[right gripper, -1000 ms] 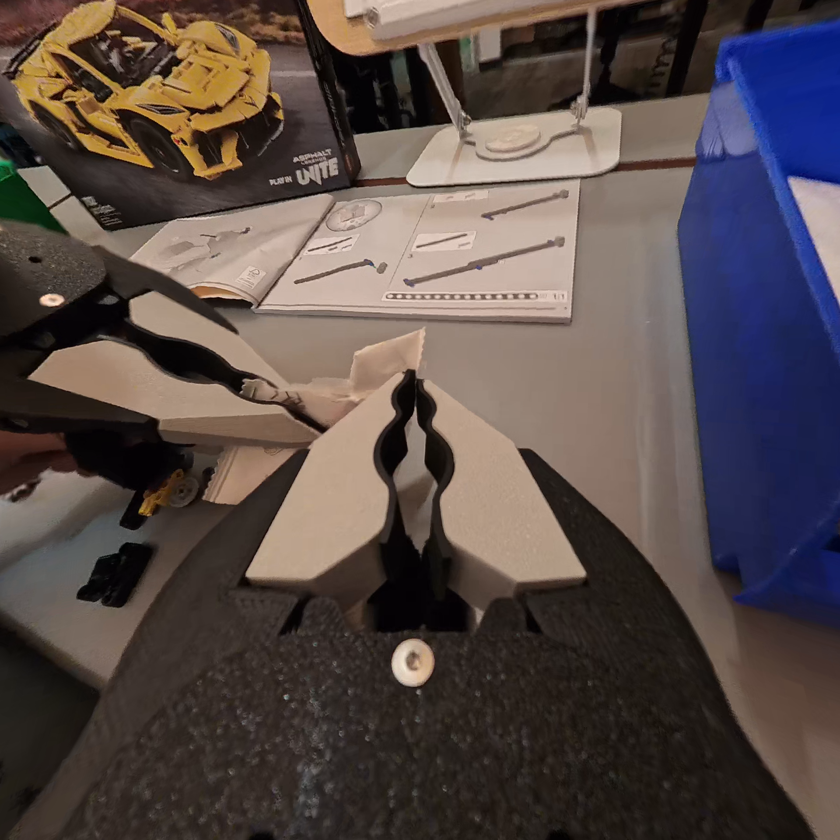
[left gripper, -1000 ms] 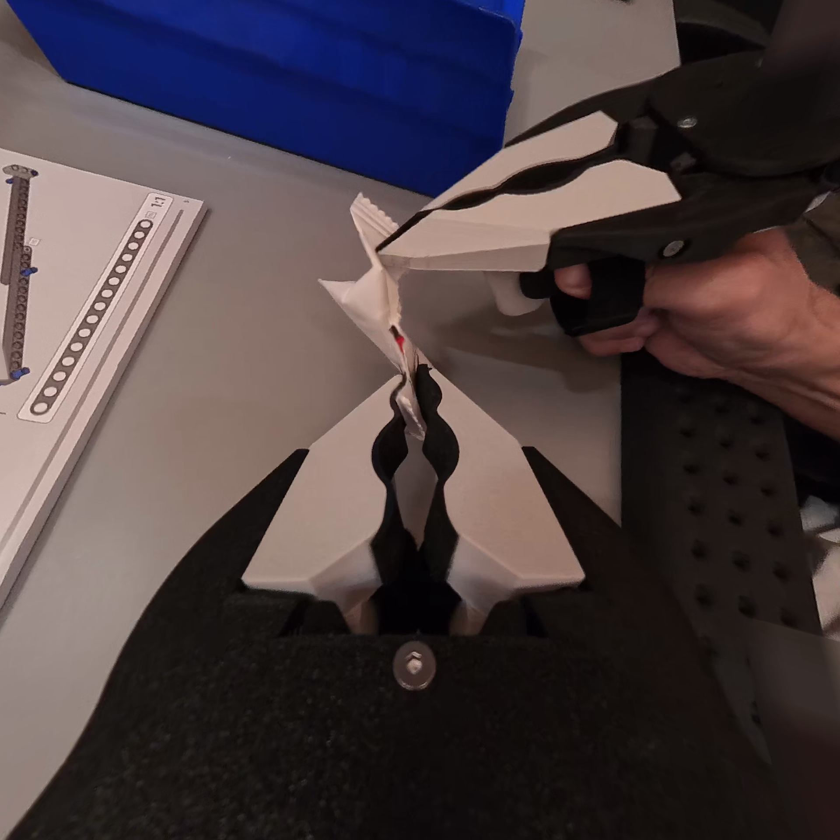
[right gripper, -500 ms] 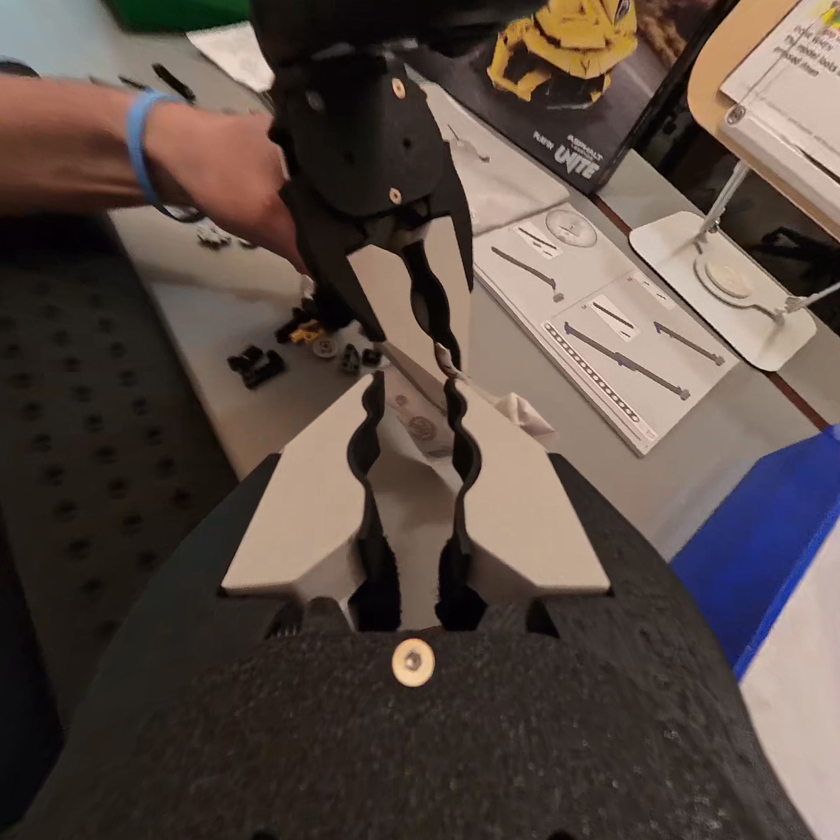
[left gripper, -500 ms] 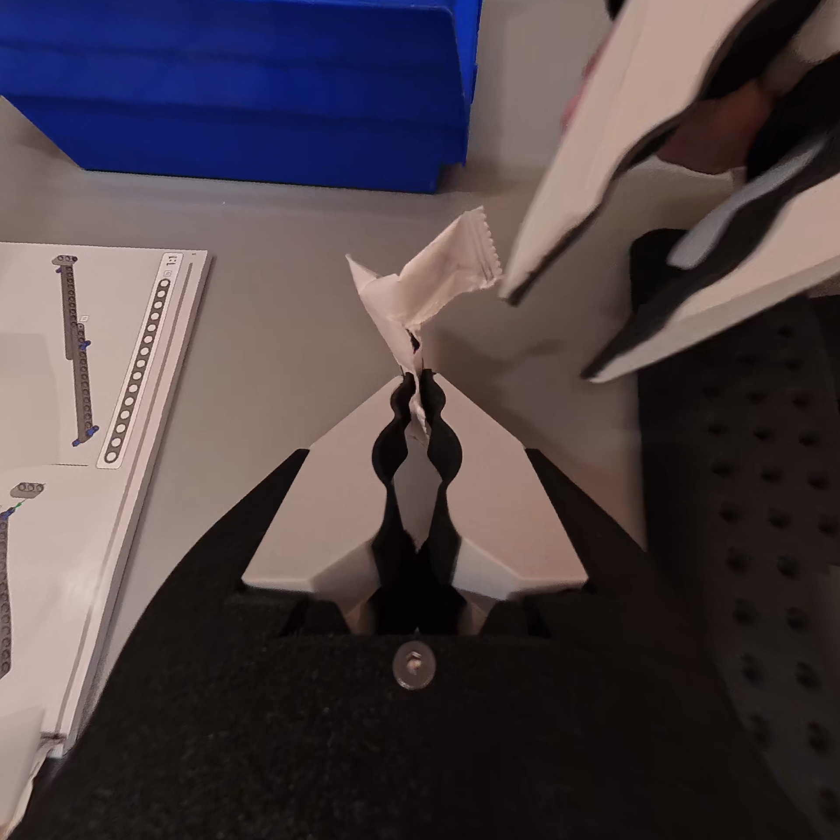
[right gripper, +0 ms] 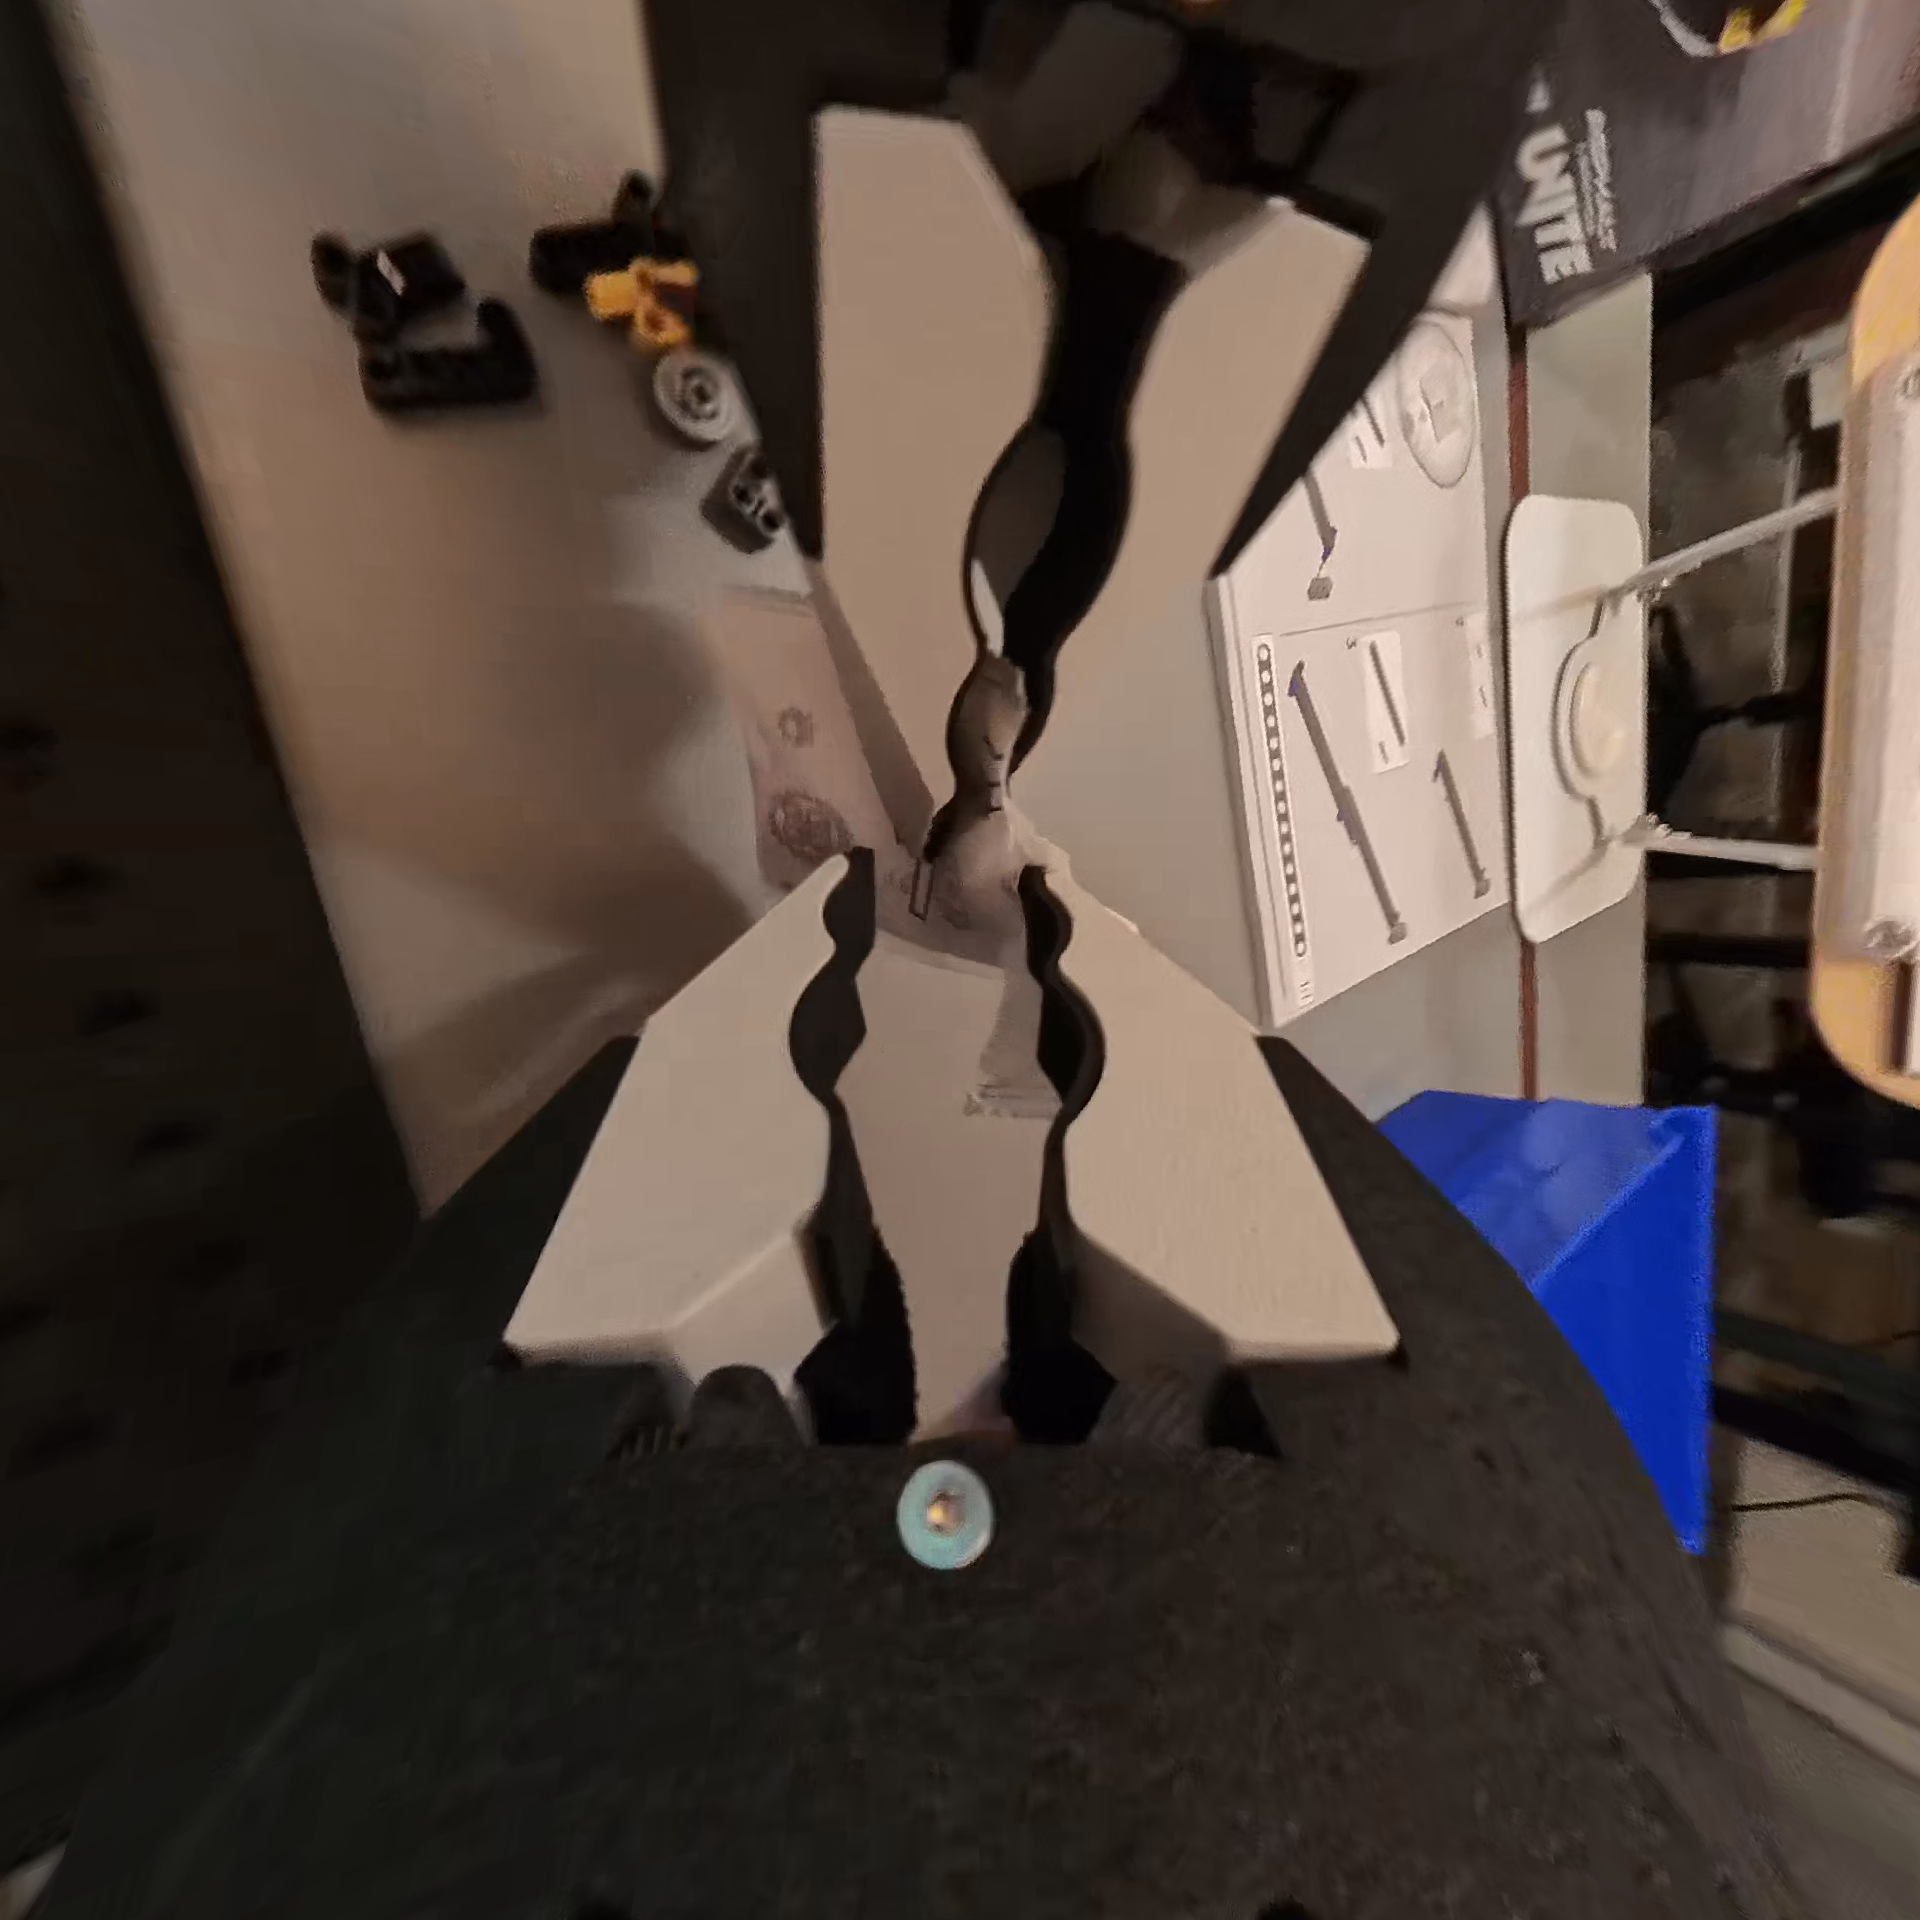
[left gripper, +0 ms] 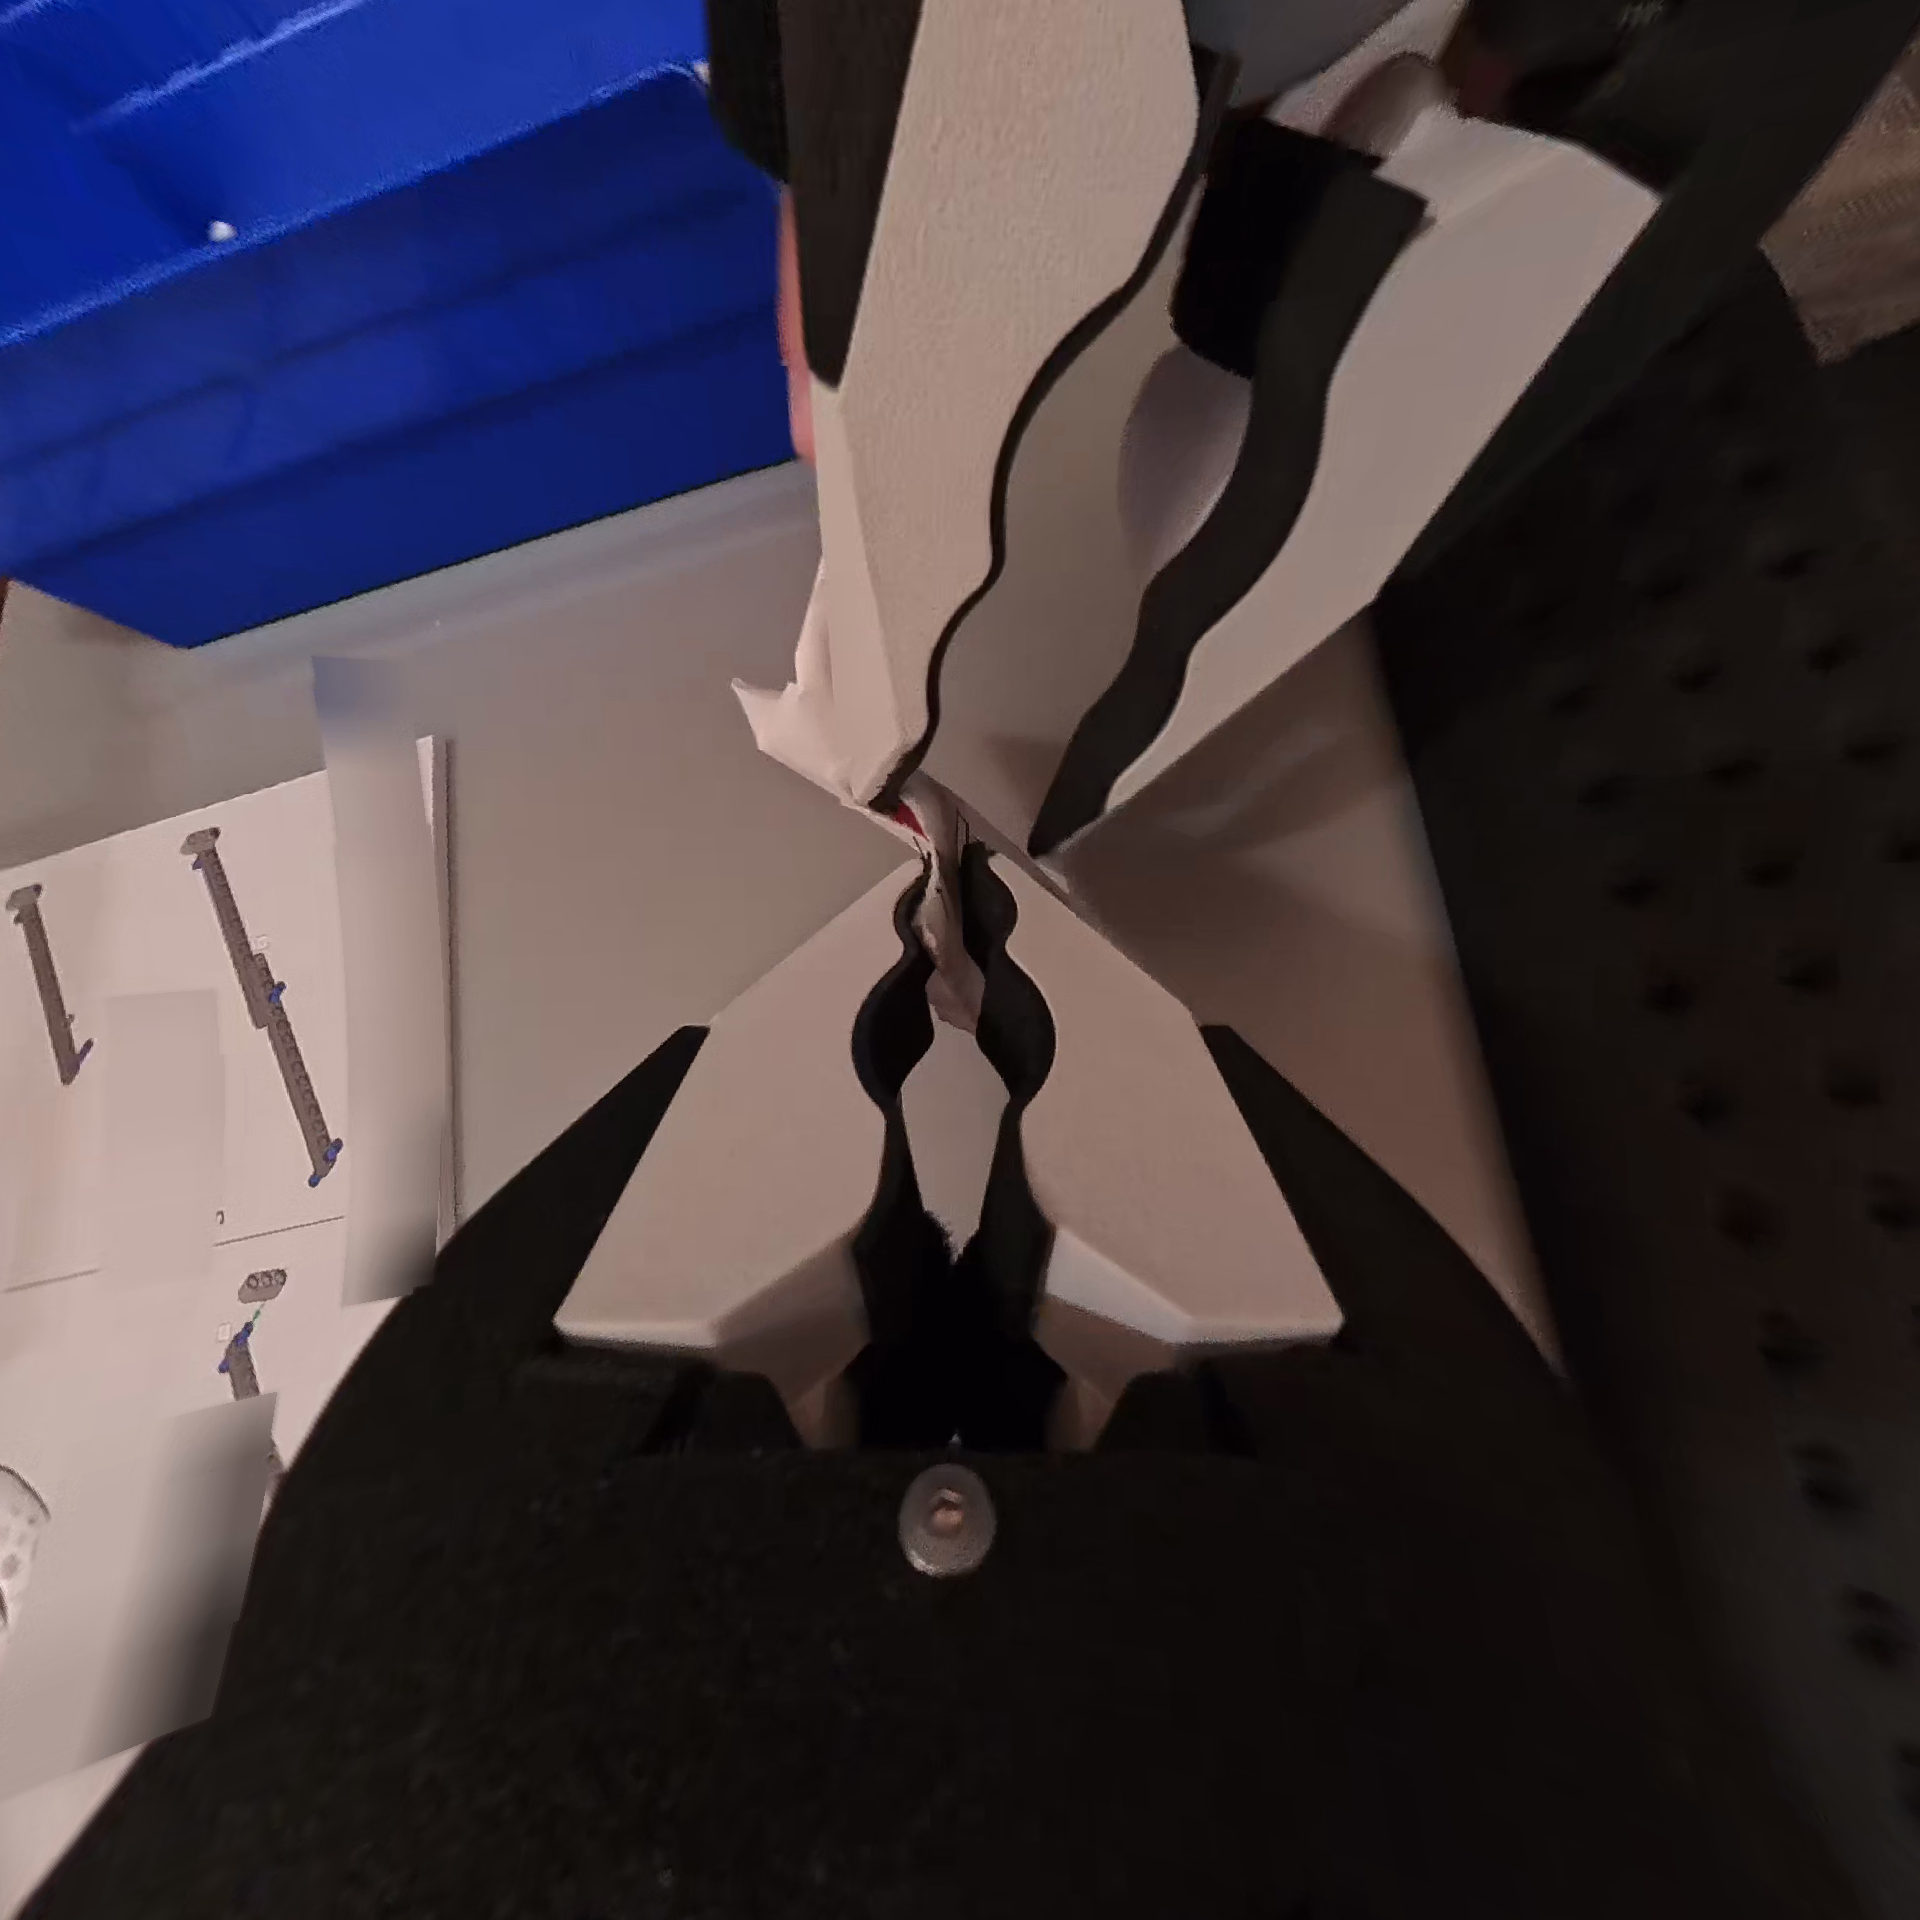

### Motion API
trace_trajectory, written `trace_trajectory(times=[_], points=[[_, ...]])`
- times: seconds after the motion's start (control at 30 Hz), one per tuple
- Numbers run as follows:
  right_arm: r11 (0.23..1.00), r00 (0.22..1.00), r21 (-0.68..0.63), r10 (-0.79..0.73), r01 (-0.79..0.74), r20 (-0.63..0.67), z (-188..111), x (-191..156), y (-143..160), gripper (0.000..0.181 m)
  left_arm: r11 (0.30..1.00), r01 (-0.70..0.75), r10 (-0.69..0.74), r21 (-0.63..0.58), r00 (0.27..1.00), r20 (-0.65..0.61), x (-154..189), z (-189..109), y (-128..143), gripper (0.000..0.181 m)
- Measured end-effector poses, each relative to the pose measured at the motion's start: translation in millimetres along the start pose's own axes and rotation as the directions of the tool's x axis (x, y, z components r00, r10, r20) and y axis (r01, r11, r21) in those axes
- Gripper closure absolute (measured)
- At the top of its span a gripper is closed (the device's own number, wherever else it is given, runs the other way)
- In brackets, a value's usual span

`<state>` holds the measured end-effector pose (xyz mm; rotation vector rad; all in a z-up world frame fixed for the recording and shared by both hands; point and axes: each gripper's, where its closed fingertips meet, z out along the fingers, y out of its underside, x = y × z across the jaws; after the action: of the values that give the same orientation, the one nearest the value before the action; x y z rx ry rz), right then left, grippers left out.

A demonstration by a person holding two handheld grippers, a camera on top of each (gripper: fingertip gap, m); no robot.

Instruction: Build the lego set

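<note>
Left wrist view shows your left tool (left gripper: 951,883) pinching the white paper parts bag (left gripper: 831,727) above the table (left gripper: 623,831), light, crumpled and tearable, so take its free corner with your right tool (right gripper: 940,868), whose jaws stand parted.

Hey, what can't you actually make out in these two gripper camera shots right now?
- Paper bag: its contents, left view; the right gripper covers it.
- Loose pieces: exact shapes, right view, motion blur.
- Booklet: partly masked by blur patches.
- Blue bin: cut off by the frame.
</note>
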<state>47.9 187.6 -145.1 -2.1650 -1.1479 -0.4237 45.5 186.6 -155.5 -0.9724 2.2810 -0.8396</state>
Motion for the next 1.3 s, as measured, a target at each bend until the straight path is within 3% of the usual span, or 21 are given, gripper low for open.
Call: trace_trajectory(times=[0.1, 0.27, 0.47, 0.6, 0.7, 0.8, 0.93, 0.97, 1.03, 1.1, 1.2, 1.3], points=[[0.993, 0.995, -0.067, -0.101, 0.102, 0.013, 5.1, -3.9, 7.2, 0.157, 0.999, -0.035, 0.035, -0.037, 0.999, -0.013, -1.7, -3.2, 3.7, 0.181], [0.986, 0.994, -0.121, -0.109, 0.112, 0.032, 12.8, -7.3, 13.5, 0.161, 0.996, -0.067, 0.069, -0.065, 0.997, 0.037, -2.3, -2.9, 6.7, 0.181], [0.993, 0.987, -0.042, 0.112, -0.108, 0.117, 12.9, -14.2, 14.4, 0.169, 0.992, -0.121, 0.123, -0.026, 0.99, 0.067, 4.0, -4.8, 2.3, 0.181], [0.944, 0.929, 0.096, 0.288, -0.317, 0.231, 7.1, -15.8, 1.2, 0.167, 0.998, -0.063, 0.063, 0.029, 0.998, 0.015, 5.7, -6.9, -4.4, 0.181], [0.958, 0.966, 0.15, 0.227, -0.245, 0.124, 10.2, -10.9, 2.5, 0.18, 0.998, 0.0, 0.001, 0.056, 1.0, -0.013, 5.4, -6.8, -5.7, 0.181], [0.978, 0.99, 0.151, 0.141, -0.144, 0.03, 13.3, -11.3, 4.3, 0.181, 0.994, 0.084, -0.079, 0.076, 0.995, -0.065, 8.2, -4.8, -3.8, 0.177], [0.988, 0.993, 0.143, -0.044, 0.06, -0.11, 0.5, -4.9, 1.8, 0.181, 0.956, 0.218, -0.171, 0.197, 0.958, -0.228, 12.6, -34.3, -16.7, 0.148], [0.985, 0.986, 0.128, -0.099, 0.116, -0.133, -2.1, -5.2, 1.7, 0.181, 0.942, 0.247, -0.187, 0.226, 0.948, -0.258, 9.7, -43.6, -19.8, 0.139], [0.961, 0.948, 0.095, -0.235, 0.259, -0.214, -7.1, -1.7, -3.3, 0.181, 0.926, 0.298, -0.217, 0.231, 0.923, -0.318, 4.3, -54.4, -21.6, 0.139], [0.921, 0.878, -0.04, -0.381, 0.386, -0.29, -7.0, 5.5, -2.1, 0.181, 0.893, 0.407, -0.312, 0.194, 0.868, -0.386, -2.8, -53.6, -26.4, 0.14], [0.892, 0.837, -0.095, -0.449, 0.442, -0.314, -4.4, 6.3, -7.9, 0.181, 0.827, 0.546, -0.435, 0.133, 0.772, -0.464, -7.8, -44.3, -29.4, 0.139], [0.864, 0.793, -0.156, -0.502, 0.479, -0.347, -2.1, 10.4, -6.9, 0.181, 0.833, 0.542, -0.444, 0.106, 0.772, -0.456, -3.5, -33.5, -25.2, 0.136]])
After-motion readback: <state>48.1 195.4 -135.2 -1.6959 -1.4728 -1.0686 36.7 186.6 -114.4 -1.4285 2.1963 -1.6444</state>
